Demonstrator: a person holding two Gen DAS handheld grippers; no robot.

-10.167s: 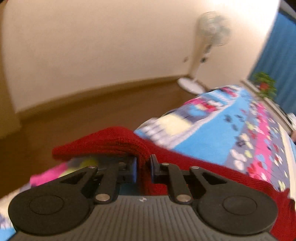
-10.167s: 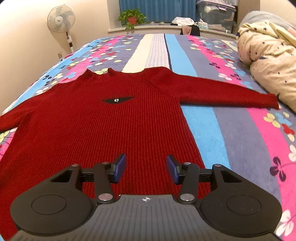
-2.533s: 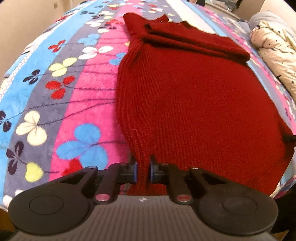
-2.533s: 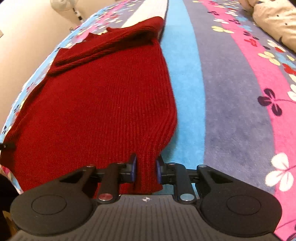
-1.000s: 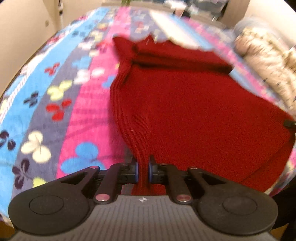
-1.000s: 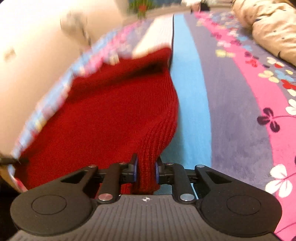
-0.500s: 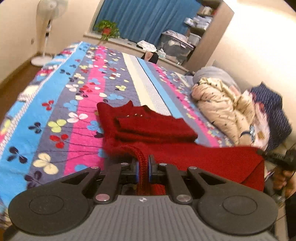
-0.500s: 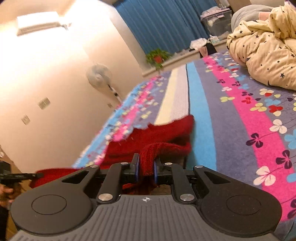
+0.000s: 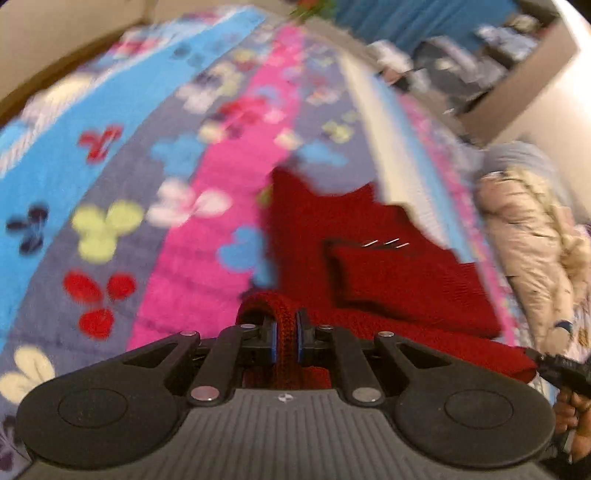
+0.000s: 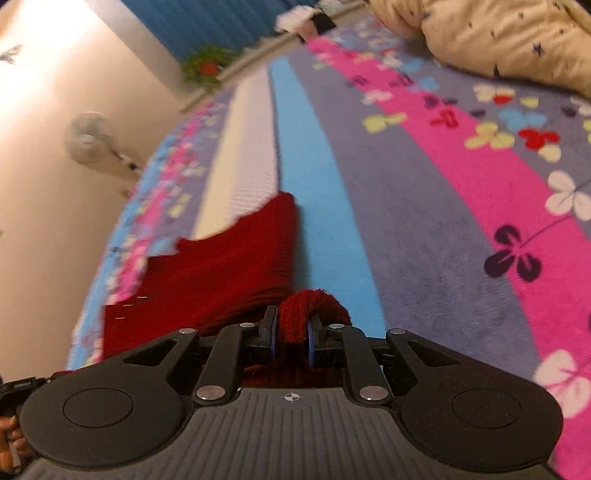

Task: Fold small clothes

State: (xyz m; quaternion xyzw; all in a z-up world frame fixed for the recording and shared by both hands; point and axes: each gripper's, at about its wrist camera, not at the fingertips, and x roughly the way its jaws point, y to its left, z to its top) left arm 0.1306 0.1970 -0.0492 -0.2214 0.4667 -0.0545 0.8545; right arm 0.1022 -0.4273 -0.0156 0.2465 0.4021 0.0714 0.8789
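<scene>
Pinching a corner of the red knitted sweater [image 9: 388,273] between nearly closed pads, the left hand-held gripper [image 9: 285,341] points down toward the striped floral bedspread [image 9: 122,155]. The right hand-held gripper [image 10: 291,341] clamps another bunched fold of the same sweater [image 10: 229,266]. The garment lies partly folded on the bed, its far end flat, beside a cream quilt [image 10: 491,33].

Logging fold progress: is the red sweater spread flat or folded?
Partly folded: the red sweater has a sleeve across its body, and both grippers hold its hem over it.
</scene>
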